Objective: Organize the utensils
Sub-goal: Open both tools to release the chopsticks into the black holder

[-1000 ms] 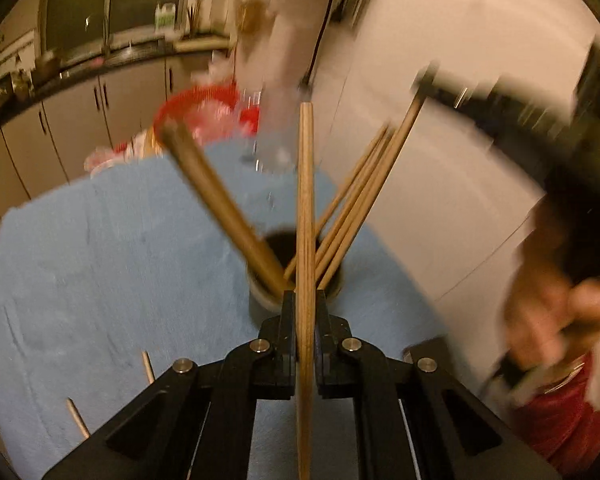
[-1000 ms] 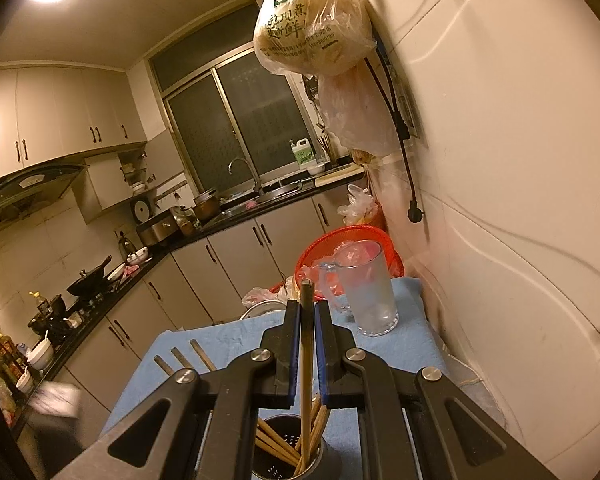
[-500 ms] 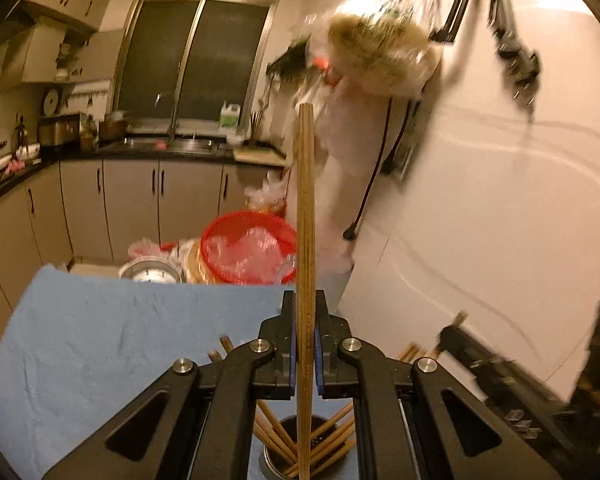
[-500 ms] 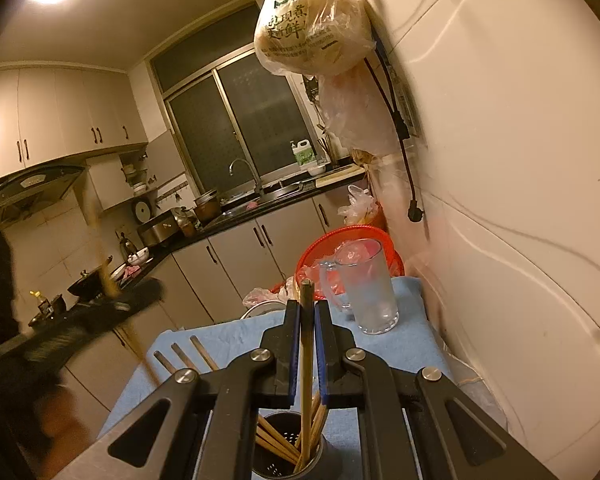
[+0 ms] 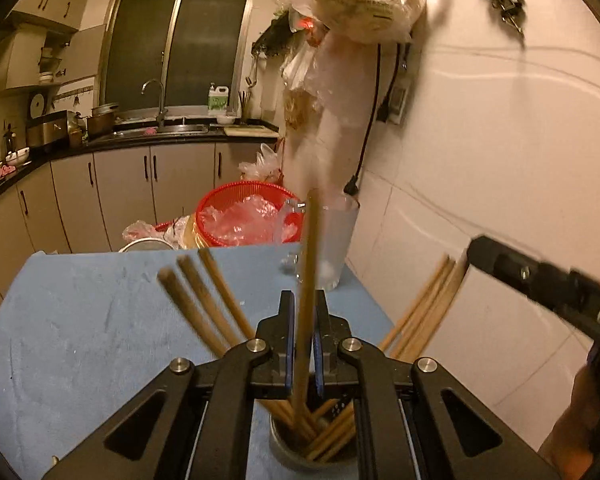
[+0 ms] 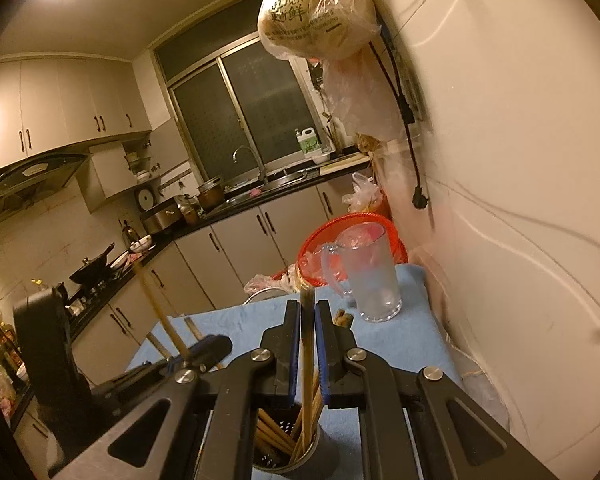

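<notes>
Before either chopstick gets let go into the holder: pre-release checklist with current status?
1. Left hand-held gripper clamps a chopstick: ok.
2. Its lower end is inside the utensil holder: ok.
3. Right hand-held gripper has a chopstick between its pads, jaws opening: ok.
4. That chopstick's lower end reaches into the holder among the others: ok.
5. Holder stands upright on the blue cloth: ok.
6. Glass pitcher stands clear of both grippers: ok.
7. No chopsticks left lying on the cloth: cannot tell.
</notes>
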`<state>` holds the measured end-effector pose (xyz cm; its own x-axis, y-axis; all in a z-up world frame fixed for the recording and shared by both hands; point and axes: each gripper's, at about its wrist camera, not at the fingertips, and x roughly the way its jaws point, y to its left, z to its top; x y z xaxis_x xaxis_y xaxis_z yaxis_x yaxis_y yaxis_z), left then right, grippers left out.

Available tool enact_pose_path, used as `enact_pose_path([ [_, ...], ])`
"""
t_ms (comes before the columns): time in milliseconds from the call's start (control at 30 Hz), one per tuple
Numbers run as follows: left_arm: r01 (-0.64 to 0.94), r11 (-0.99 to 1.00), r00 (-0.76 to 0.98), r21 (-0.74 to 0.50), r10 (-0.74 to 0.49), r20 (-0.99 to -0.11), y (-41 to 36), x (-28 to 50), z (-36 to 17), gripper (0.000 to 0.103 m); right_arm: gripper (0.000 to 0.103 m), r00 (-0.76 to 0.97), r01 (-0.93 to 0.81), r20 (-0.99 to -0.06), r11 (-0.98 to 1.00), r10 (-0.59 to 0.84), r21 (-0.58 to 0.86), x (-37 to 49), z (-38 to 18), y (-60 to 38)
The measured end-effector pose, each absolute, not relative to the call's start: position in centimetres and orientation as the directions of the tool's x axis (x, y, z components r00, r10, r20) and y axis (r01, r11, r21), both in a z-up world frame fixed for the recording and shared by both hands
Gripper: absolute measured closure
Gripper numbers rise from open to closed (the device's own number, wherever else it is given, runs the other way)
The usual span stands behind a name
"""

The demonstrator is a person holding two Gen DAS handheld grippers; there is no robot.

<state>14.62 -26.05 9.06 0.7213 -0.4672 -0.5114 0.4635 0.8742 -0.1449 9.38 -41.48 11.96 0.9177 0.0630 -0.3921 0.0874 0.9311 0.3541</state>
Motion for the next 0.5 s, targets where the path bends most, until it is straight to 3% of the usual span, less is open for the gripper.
enact_pose_path([
  [133,0.455,0.878,0.712,-0.149,-0.459,-0.531,-25.4,14.2,8.9,0.095,0.093,0.913,0.076,-0.401,0.931,0.078,0.357,9.0,11.9,-41.2],
  [333,0.434,0.89,0.736,-0.138,-0.438,-0.515,-23.4,12.8,9.3,0.076,0.093,0.92,0.064,-0.382,0.927,0.089,0.37,7.5,12.6,-41.0],
  [500,0.35,0.936,0.814,-0.028,-0.319,-0.486,-21.1,9.9,10.0,0.073,0.093,0.932,0.037,-0.345,0.92,0.109,0.391,4.9,13.8,-40.4],
])
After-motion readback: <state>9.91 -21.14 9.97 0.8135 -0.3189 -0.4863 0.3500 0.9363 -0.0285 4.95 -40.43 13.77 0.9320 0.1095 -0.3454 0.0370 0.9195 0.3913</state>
